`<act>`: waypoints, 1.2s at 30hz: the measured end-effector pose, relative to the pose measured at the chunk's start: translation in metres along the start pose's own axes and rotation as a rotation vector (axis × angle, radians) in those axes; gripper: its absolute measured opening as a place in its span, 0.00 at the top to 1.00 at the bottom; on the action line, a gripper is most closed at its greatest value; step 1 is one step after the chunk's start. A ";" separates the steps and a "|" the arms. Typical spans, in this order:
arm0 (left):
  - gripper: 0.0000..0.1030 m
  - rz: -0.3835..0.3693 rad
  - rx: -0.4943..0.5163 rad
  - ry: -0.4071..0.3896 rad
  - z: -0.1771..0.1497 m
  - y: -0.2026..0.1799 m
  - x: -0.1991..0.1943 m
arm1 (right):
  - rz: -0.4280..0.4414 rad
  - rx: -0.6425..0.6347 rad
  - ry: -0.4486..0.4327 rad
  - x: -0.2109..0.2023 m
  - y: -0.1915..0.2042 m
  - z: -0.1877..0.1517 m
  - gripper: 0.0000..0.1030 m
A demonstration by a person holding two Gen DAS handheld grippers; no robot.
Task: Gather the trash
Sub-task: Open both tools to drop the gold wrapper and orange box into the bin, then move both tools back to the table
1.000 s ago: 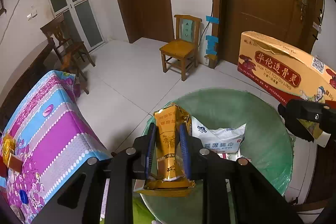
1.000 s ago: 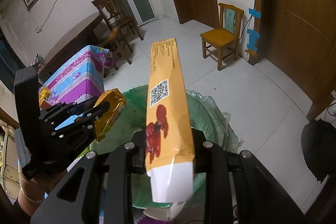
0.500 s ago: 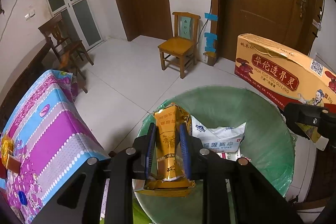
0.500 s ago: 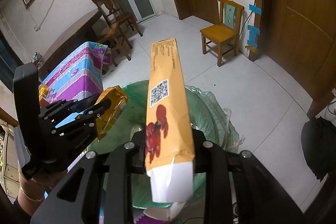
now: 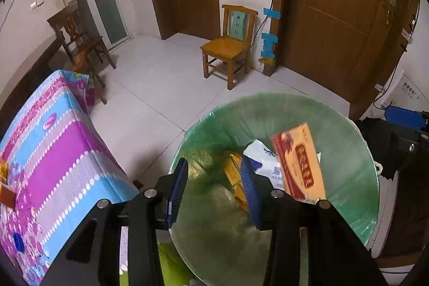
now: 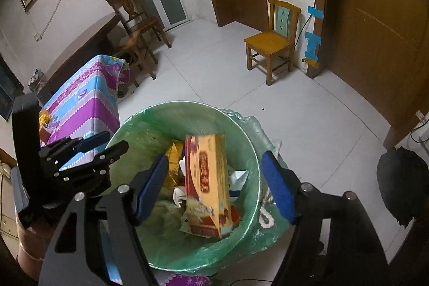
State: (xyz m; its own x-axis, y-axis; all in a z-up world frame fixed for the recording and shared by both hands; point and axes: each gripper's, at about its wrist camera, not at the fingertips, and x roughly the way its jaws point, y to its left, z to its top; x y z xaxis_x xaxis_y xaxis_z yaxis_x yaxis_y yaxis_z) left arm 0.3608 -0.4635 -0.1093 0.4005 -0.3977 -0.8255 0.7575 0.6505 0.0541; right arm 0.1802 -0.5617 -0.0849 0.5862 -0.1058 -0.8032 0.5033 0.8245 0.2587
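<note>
Right now both claws hang over the green-lined trash bin, pointing down into it. Left gripper: jaws have just been opening, blue pads apart, nothing pinched between them. Gold wrapper shows blurred below and between the left fingers, inside the bin, no pad touching it. Right gripper: jaws have just been opening, now spread wide, pads clear of everything. Yellow-red medicine box sits below and between the right fingers, inside the bin, blurred, standing on end and tilted, resting on other trash. In the left wrist view that same box is right of the left claw's right finger, against the bin liner. White tissue packet lies in the bin between wrapper and box, just past the left claw's right fingertip. Crumpled white paper and scraps lie under the box in the right wrist view. Left claw shows at the left of the right claw, near the bin rim. Table with pink-blue striped cloth is left of the left claw, just beside the bin. Small wooden chair stands well beyond both claws, by the brown door.
</note>
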 end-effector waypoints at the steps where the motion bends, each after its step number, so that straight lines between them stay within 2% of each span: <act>1: 0.59 -0.001 -0.004 0.001 -0.003 0.001 0.000 | 0.000 -0.001 -0.002 0.000 0.000 -0.001 0.33; 7: 0.56 0.042 -0.034 -0.012 -0.018 0.011 -0.004 | 0.024 0.018 -0.023 -0.001 0.002 -0.004 0.33; 12: 0.48 0.091 -0.095 -0.048 -0.032 0.030 -0.016 | 0.024 0.037 -0.095 -0.010 0.007 -0.007 0.33; 15: 0.46 0.128 -0.137 -0.074 -0.043 0.044 -0.028 | -0.007 0.026 -0.178 -0.020 0.018 -0.010 0.33; 19: 0.41 0.198 -0.190 -0.123 -0.060 0.064 -0.049 | -0.040 0.016 -0.317 -0.034 0.035 -0.017 0.26; 22: 0.36 0.255 -0.220 -0.163 -0.073 0.080 -0.067 | -0.036 0.021 -0.430 -0.045 0.048 -0.025 0.23; 28: 0.33 0.335 -0.302 -0.231 -0.102 0.119 -0.111 | -0.027 -0.012 -0.594 -0.060 0.080 -0.039 0.19; 32: 0.31 0.373 -0.382 -0.261 -0.128 0.154 -0.142 | -0.005 -0.061 -0.637 -0.058 0.109 -0.045 0.19; 36: 0.30 0.416 -0.462 -0.286 -0.156 0.191 -0.172 | 0.026 -0.159 -0.626 -0.045 0.151 -0.048 0.19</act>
State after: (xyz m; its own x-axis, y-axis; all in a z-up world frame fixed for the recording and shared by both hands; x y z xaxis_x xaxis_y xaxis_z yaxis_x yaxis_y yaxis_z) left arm 0.3558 -0.1700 -0.0444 0.7792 -0.1691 -0.6036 0.2389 0.9704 0.0364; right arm 0.1997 -0.4057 -0.0353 0.8806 -0.3495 -0.3200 0.4119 0.8984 0.1523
